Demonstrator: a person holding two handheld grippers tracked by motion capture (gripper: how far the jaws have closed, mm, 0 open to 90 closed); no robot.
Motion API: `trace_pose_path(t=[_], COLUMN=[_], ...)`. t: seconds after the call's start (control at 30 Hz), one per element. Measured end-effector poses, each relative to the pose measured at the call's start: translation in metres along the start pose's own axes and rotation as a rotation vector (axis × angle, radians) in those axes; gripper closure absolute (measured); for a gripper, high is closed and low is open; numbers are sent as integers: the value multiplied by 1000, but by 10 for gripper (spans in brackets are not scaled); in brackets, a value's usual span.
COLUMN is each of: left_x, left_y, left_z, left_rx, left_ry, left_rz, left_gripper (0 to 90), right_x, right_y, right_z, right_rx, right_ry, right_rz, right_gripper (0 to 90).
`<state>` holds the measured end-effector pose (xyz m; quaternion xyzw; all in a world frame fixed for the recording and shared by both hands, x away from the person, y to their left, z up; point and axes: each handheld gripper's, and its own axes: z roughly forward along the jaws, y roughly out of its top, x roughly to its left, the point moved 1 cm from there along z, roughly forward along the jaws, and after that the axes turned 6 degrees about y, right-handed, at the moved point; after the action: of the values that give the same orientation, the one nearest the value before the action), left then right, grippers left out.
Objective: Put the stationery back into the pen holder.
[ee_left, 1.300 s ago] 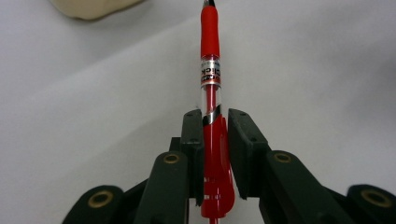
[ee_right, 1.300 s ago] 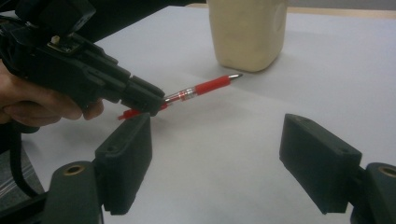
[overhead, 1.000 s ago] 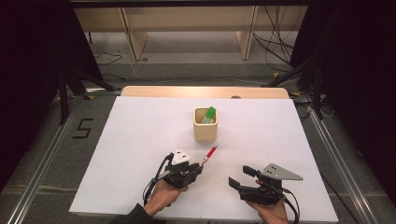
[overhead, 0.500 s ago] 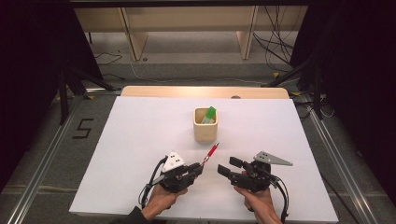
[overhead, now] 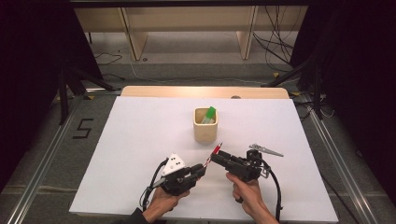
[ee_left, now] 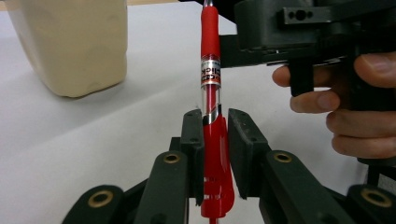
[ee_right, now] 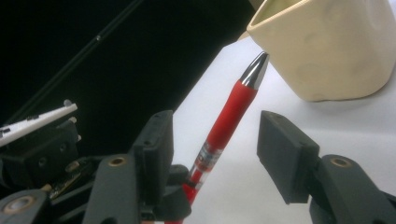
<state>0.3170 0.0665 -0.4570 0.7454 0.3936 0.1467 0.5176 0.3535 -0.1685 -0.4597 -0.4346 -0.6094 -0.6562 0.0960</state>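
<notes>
Red pen (ee_left: 211,140) is pinched in the left gripper (overhead: 198,171), tip angled up toward the cream cup (overhead: 206,125) near the middle of the white table (overhead: 140,135), closer to its far edge; a green marker (overhead: 210,113) stands in that cup. Right gripper (ee_right: 215,140) has been closing around the pen's front half; its pads aren't touching it yet, so it's spread with the pen in between.

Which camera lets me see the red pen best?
The left gripper view: the red pen stands close, label readable. The right gripper view shows its silver tip end; in the high view it is tiny.
</notes>
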Motion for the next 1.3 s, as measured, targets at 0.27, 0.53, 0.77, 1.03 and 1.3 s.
trace_pose_path(t=[0.27, 0.53, 0.77, 1.03, 1.3], left_x=[-2, -3, -3, -2, 1], left_y=[1, 1, 1, 1, 2], left_z=[-1, -2, -3, -3, 0], left_rx=[-15, -23, -32, -43, -15], left_ry=[-13, -18, -19, -24, -71], left_rz=[-3, -9, -11, -7, -22], left_gripper=[766, 766, 765, 765, 540], right_x=[-4, -5, -6, -8, -7], right_y=[0, 0, -1, -2, -1], right_z=[6, 10, 11, 12, 8], right_rx=[-17, -32, -46, -71, -85], right_ry=[26, 52, 77, 92, 113], right_rz=[55, 93, 130, 165, 189], right_gripper=[551, 630, 689, 772, 804])
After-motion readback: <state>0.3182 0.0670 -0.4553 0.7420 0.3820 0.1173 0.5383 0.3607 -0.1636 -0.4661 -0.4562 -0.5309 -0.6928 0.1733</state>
